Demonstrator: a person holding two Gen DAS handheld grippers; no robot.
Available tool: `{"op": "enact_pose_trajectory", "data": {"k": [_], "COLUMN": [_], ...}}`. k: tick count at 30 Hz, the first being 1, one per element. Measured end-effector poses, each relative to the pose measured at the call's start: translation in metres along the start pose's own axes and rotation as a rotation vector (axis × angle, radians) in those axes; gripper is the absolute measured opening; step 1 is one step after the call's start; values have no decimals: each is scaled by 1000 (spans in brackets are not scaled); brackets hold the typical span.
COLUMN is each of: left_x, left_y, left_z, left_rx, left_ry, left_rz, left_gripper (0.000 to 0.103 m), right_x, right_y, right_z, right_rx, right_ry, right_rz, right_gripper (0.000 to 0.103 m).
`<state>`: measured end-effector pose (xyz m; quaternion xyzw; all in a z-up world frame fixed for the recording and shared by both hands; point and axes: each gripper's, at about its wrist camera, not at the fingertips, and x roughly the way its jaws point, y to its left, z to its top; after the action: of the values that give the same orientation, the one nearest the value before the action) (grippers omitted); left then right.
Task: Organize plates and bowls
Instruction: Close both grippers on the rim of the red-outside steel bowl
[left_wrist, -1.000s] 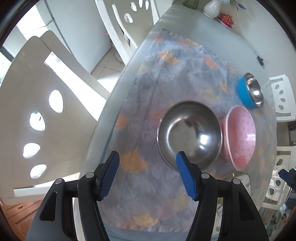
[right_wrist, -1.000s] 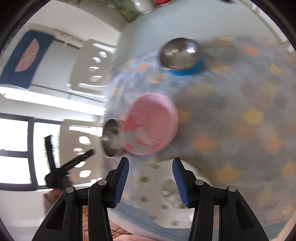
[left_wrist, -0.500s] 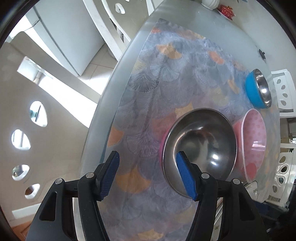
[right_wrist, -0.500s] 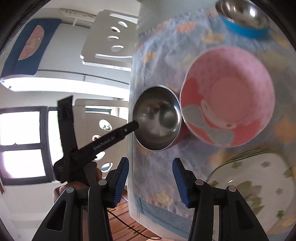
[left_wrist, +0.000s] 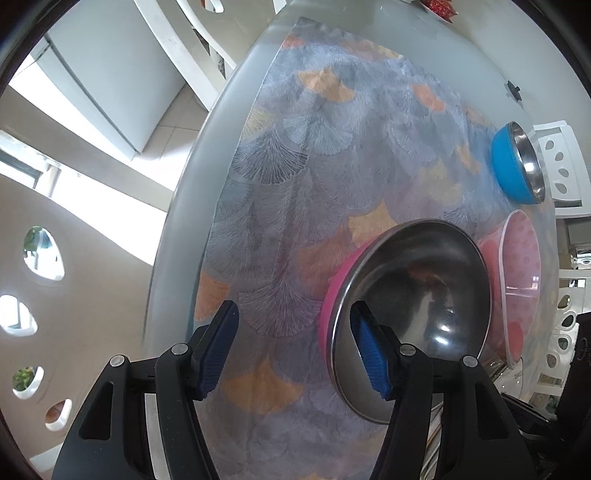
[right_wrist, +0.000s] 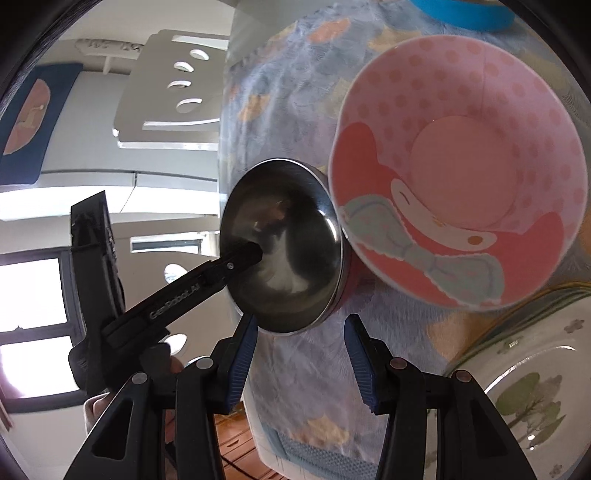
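A steel bowl (left_wrist: 417, 295) with a pink outside stands on the patterned cloth. My left gripper (left_wrist: 295, 350) points steeply down at it. One blue finger hangs inside the bowl and the other outside, with the bowl's near wall between them. Its jaws are closing, and the pads do not press on the wall. In the right wrist view that finger (right_wrist: 247, 254) reaches into the steel bowl (right_wrist: 288, 251). A pink dotted bowl (right_wrist: 461, 166) sits right beside it. My right gripper (right_wrist: 299, 358) hovers open over bare cloth just below both bowls.
A blue bowl (left_wrist: 513, 162) with a steel lining stands farther back on the cloth. A white plate (right_wrist: 535, 387) with a tree print lies at the lower right. White chairs (left_wrist: 55, 258) stand past the table's edge (left_wrist: 184, 221). A hand holds the left gripper's handle.
My left gripper sank toward the steel bowl, and one finger now hangs over its rim. My right gripper moved closer to the pink and steel bowls, which now fill its view.
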<state>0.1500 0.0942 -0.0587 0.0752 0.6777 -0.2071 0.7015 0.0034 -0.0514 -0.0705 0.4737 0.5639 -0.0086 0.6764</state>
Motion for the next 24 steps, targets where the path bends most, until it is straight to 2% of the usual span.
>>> {"op": "enact_pose_trajectory", "data": {"k": [7, 12, 14, 17, 18, 22, 24], "left_x": [6, 6, 6, 6, 5, 8, 7], "left_y": [4, 4, 4, 3, 4, -7, -10], "left_z": [3, -1, -2, -4, -4, -5, -7], "left_rx": [10, 23, 30, 25, 23, 29, 41], "left_ry": [8, 2, -3, -10, -12, -22, -28], "left_rz": [-16, -35, -45, -65, -71, -97, -95], "left_gripper": [55, 50, 45, 40, 38, 21, 16], "right_x": [12, 18, 20, 20, 19, 18, 18], "right_y": [-4, -7, -8, -12, -12, -4, 0], "right_z": [8, 12, 14, 16, 15, 16, 15], "right_rx": [3, -18, -17, -17, -17, -71, -99], "right_ry": [-20, -20, -19, -24, -24, -28, -24], "right_rz": [-59, -131, -145, -148, -143, -154, -178], "right_gripper": [47, 47, 47, 42, 37, 24, 24]}}
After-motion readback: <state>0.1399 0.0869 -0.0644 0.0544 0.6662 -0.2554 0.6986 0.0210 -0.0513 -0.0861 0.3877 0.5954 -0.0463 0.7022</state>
